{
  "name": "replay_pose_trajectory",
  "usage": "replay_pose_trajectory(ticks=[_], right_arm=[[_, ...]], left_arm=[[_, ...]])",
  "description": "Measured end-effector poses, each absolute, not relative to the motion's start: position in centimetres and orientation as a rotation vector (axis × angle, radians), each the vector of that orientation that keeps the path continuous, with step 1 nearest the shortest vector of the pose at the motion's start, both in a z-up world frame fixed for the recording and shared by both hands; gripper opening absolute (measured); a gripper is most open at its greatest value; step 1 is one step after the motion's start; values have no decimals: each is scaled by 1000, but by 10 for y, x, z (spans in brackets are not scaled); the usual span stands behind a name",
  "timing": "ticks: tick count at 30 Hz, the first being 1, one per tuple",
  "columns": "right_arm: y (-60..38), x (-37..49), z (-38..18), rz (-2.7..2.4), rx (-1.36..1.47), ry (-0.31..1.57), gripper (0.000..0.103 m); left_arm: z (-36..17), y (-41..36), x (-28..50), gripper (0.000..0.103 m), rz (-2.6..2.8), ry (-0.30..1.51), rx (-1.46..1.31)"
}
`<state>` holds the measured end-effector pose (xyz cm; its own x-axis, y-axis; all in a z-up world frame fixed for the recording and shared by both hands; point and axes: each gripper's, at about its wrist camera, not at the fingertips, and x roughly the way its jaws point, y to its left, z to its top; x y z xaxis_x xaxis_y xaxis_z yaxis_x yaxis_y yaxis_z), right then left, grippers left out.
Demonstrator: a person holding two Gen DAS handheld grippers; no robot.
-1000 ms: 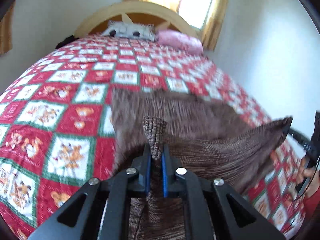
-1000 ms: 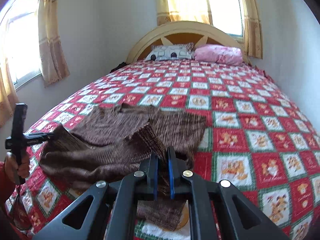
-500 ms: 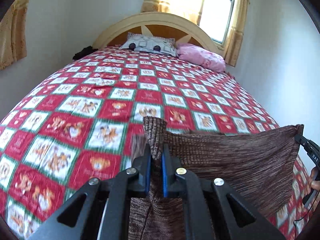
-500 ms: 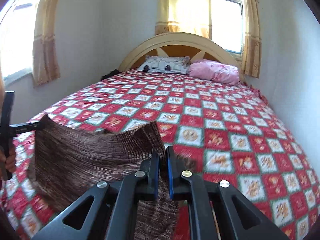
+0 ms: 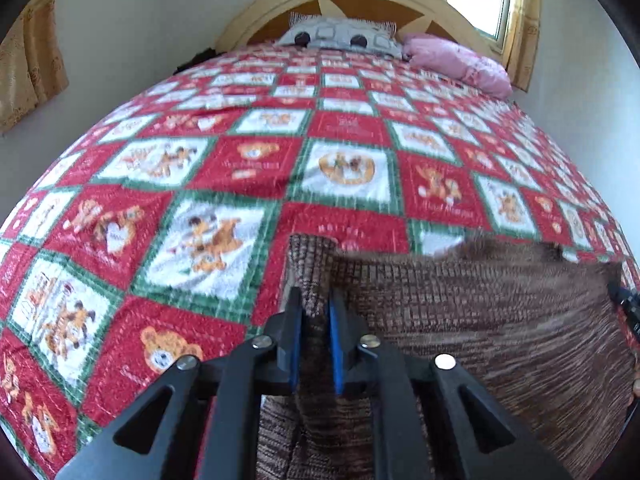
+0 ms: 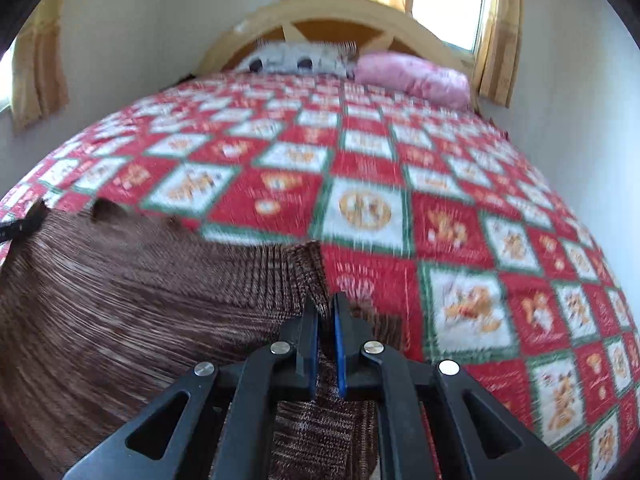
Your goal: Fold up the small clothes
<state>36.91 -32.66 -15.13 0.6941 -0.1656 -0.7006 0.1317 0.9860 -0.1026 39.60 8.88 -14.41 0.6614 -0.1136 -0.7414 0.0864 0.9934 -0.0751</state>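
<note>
A brown knitted garment (image 5: pixel 460 320) is stretched between the 2 tools, held by 2 corners of one edge above the near part of the bed. The left hand-held gripper (image 5: pixel 314 312) is clamped on one corner, and the right hand-held gripper (image 6: pixel 326 308) is clenched on the other. The rest of the cloth hangs or drapes below, out of clear view. The step in hand appears to be the laying-out or fold-over of the garment onto the red patchwork bedspread (image 5: pixel 240 168). The next move probably calls for both corners to be lowered together, evenly, so that the edge lands straight before release.
</note>
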Motion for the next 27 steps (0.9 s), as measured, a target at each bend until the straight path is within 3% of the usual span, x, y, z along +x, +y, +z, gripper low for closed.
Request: replay_pose_trajectory(ticks=[3,7,11,12,15,20,27], right_arm=[[-331,371,-157,-154,-21,810,7],[-334,368,-149,-176,-6,810,17],[-339,325,-107,-290,44,630,20],[-335,310,-97,-297,56,605,24],[-312,284,-88,-211,58,608,25],[-267,267,-108,-67,63,710,25],[-250,260,-157,-70,97,825,25]], left_arm=[[-147,86,397,25,-86,850,-4],[-143,88,393,55,-15,845,16],[-131,91,372,61,-8,822,42],[-127,89,365,65,-7,807,59],[-113,85,342,76,11,758,93],[-105,75,311,76,-2,759,109],[-133,49,282,76,-16,815,187]])
